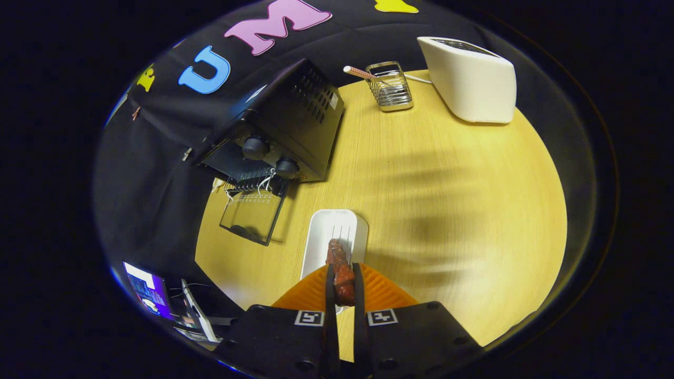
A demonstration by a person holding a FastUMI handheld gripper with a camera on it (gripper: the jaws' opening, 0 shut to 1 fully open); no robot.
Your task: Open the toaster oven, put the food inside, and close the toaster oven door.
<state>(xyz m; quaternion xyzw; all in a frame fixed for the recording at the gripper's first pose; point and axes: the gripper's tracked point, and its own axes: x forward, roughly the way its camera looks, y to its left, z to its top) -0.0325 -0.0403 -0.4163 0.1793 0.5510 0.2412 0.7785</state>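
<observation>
- Nearest of all, the claw (343, 287) is clamped on a reddish-brown piece of food (341, 271), one finger on each side of it; held this way the food sticks forward and can lead into the oven.
- Counter (447, 210): pale wood, bare on the right and in the middle, so that is where there is room to swing; its left edge runs just beyond the oven door.
- Toaster oven (295, 121): black, far left, door (251, 216) already dropped flat toward the near side, leaving the mouth open. I judge the approach must come in over that door, clear of its front lip.
- White toaster (471, 79): far right, well apart from the route.
- White tray (321, 237): just beyond the fingers, below the held food, between claw and oven; likely where the food lay.
- Wire holder (390, 87) with a striped straw (358, 72): far, between oven and toaster.
</observation>
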